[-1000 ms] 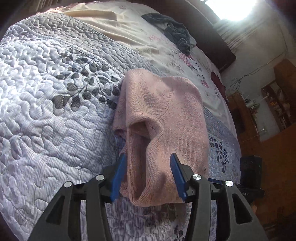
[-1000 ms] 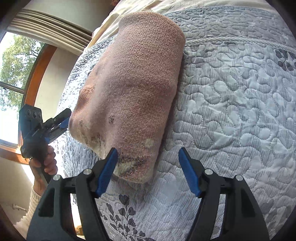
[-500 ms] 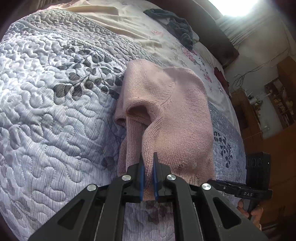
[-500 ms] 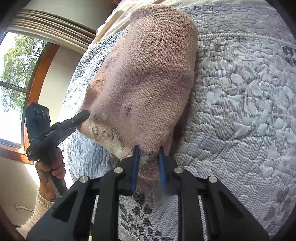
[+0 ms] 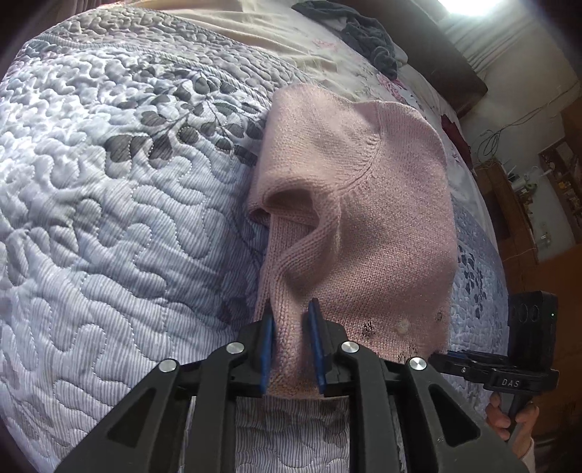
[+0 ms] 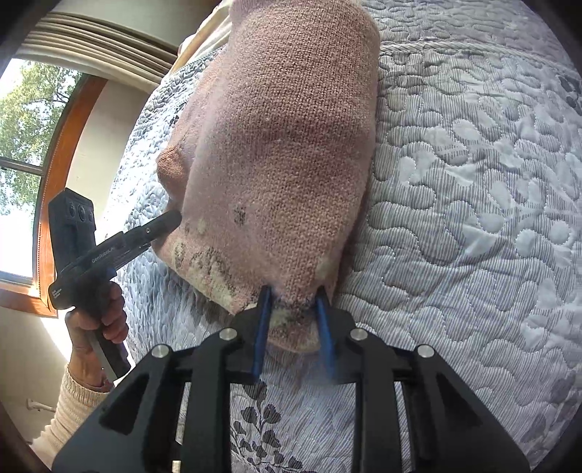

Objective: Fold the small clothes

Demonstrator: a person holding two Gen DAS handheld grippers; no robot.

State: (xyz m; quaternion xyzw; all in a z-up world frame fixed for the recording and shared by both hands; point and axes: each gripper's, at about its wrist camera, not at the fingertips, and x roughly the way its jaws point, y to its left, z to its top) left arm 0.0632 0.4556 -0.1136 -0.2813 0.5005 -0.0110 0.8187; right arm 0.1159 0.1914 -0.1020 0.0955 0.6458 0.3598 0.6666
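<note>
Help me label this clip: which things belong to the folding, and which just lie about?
In the job: pink knit sweater; left gripper; right gripper.
Lying about: quilted bedspread; dark garment; cream sheet.

— From my left camera the sweater [image 5: 382, 218] reads pale pink, dark specks and a whitish spot near its hem. You?

— I see it dusty rose, cream and black marks at the hem. My quilt [image 6: 473, 182] is silvery lilac, fine-striped, with grey leaf sprigs.

— My gripper pads [image 5: 267, 349] are blue, arms black.
</note>
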